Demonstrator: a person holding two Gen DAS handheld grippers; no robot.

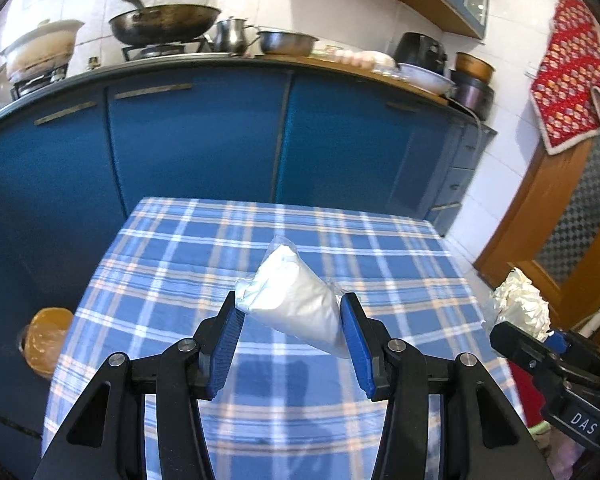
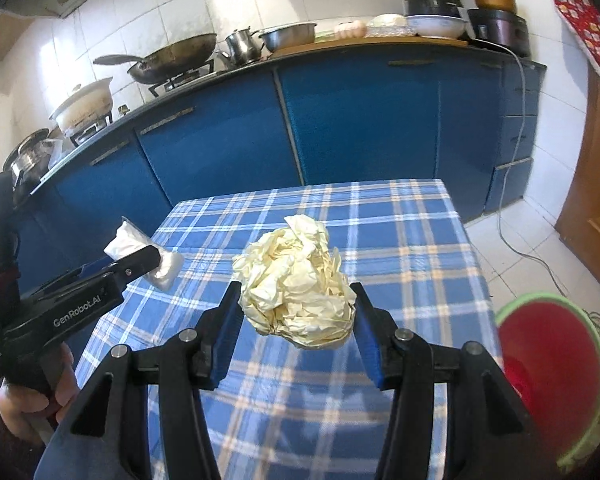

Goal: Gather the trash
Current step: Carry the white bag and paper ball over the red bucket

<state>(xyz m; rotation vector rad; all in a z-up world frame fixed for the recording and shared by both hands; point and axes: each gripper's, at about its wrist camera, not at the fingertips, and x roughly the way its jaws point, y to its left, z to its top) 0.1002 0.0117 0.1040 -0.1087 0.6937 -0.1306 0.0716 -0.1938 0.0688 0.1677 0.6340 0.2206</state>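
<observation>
Right claw point(image 2: 296, 312) around crumpled paper point(image 2: 296, 280)

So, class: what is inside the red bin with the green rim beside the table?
The red bin shows only bare red inner wall. Its bottom is cut off by the picture's edge, so any trash there cannot be seen.

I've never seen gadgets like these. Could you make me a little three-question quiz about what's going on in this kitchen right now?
1. True or false: both grippers are empty.
2. Which gripper holds the crumpled cream paper ball? A) left B) right
3. Fill in: the red bin with the green rim stands off the table's ____ side, as the right camera sees it.

Key:
1. False. The left gripper clamps a white plastic packet; the right gripper clamps the paper ball.
2. B
3. right; it stands beside the blue checked tablecloth.
</observation>
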